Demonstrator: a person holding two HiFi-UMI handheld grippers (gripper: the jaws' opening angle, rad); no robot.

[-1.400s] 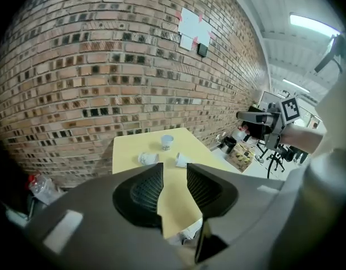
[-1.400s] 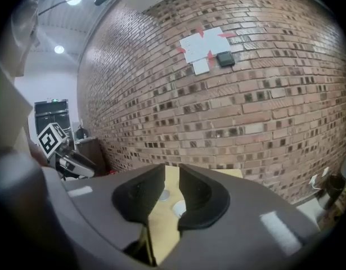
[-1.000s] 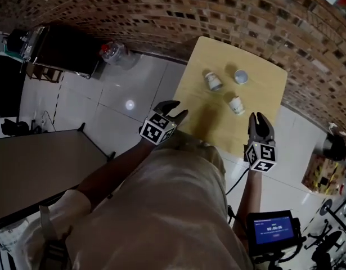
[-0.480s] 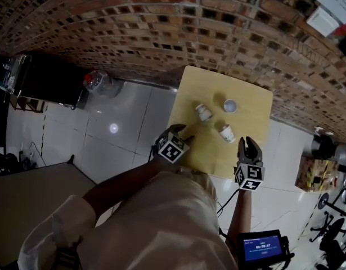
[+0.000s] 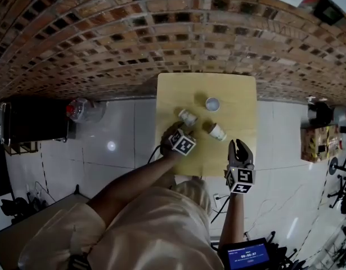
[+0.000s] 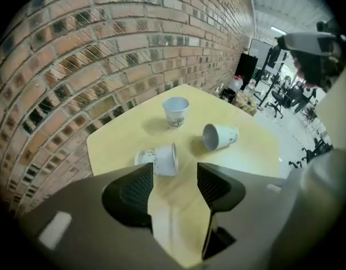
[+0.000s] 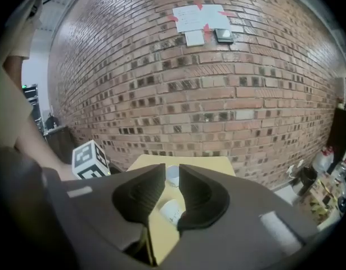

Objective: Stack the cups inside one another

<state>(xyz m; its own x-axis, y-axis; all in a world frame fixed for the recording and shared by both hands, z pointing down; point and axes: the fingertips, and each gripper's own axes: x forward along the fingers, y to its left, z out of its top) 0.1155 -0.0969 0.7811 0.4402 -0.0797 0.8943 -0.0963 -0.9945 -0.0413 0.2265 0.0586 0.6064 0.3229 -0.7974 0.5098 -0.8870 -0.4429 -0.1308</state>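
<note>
The left gripper (image 6: 175,176) hovered over the table (image 5: 240,94), its jaws just opened wide and empty, with a tipped cup (image 6: 160,159) lying just beyond them. A second tipped cup (image 6: 219,135) lay near an upright cup (image 6: 176,111). The right gripper (image 7: 173,173) hung at the table's near edge, jaws slightly apart, gripping nothing.

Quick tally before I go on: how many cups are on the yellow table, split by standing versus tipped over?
White paper cup standing upright: 1
White paper cups lying on their side: 2
Total: 3 cups, none nested yet
</note>
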